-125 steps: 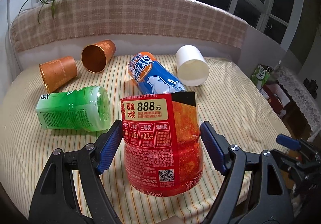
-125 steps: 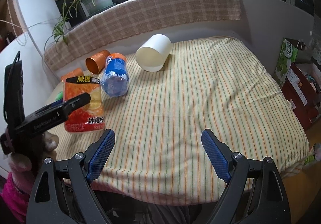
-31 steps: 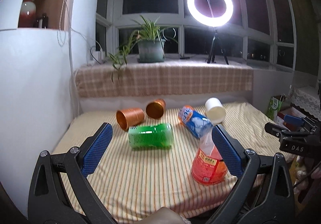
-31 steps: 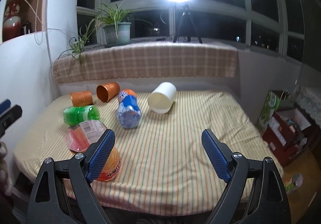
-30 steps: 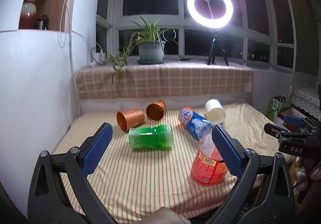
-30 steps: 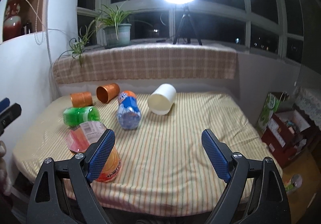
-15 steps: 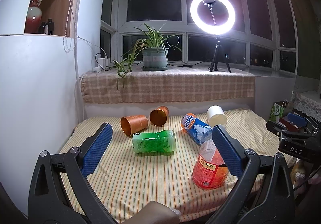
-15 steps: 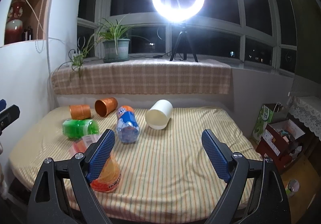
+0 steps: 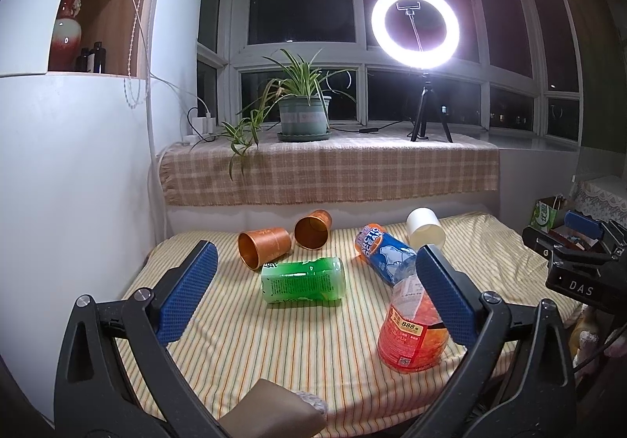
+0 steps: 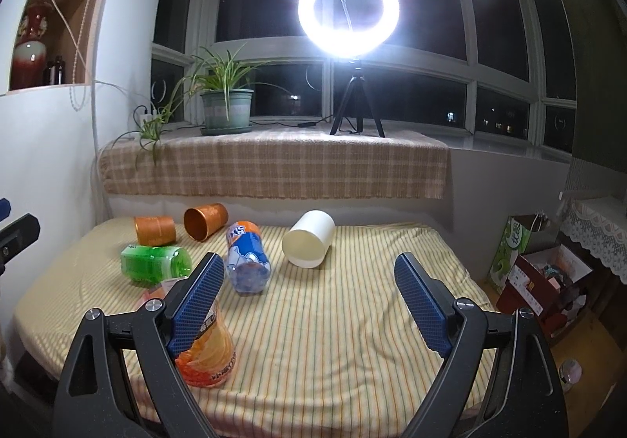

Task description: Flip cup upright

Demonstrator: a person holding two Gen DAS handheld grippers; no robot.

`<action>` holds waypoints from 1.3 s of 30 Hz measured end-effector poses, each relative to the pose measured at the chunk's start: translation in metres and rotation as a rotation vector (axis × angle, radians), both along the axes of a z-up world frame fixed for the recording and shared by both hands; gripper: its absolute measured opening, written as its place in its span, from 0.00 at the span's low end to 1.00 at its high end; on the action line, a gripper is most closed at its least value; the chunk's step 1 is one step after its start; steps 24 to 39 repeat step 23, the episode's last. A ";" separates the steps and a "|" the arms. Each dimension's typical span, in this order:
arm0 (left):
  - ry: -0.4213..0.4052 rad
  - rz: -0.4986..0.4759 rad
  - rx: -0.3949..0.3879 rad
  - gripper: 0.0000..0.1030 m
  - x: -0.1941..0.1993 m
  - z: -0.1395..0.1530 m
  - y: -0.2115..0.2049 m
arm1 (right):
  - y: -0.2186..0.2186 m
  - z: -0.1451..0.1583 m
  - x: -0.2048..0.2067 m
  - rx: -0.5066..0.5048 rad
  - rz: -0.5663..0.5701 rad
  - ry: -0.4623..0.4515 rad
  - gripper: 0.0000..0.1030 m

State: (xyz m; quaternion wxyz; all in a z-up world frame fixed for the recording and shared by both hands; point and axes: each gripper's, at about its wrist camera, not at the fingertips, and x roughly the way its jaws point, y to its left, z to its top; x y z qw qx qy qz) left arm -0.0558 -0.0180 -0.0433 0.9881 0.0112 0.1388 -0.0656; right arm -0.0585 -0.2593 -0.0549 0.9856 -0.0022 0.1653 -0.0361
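An orange-red bottle-cup [image 9: 411, 336] stands upright near the front of the striped table; it also shows in the right wrist view [image 10: 207, 355]. A green cup [image 9: 303, 280], a blue cup [image 9: 386, 253], a white cup [image 9: 425, 233] and two copper cups [image 9: 264, 246] [image 9: 312, 229] lie on their sides. My left gripper [image 9: 313, 304] is open and empty, held back from the table. My right gripper [image 10: 309, 304] is open and empty, also held back.
The striped table [image 9: 254, 340] ends at a white wall on the left. A checked sill [image 9: 333, 175] behind carries a potted plant [image 9: 303, 116] and a ring light [image 9: 415, 30]. Boxes [image 10: 540, 281] stand on the floor to the right.
Both grippers have pulled back and tilted up from the table. The left gripper, earlier around the orange-red cup, is now clear of it, and the cup stands alone.
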 end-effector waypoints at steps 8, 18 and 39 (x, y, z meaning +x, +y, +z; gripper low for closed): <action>0.017 0.000 0.002 1.00 0.004 -0.001 0.002 | 0.002 0.000 0.001 -0.002 0.004 0.003 0.87; 0.070 0.022 -0.012 1.00 0.018 -0.008 0.004 | 0.002 -0.007 0.003 -0.001 0.022 0.031 0.87; 0.062 0.039 0.006 1.00 0.018 -0.009 0.004 | 0.003 -0.013 0.003 -0.010 0.035 0.053 0.87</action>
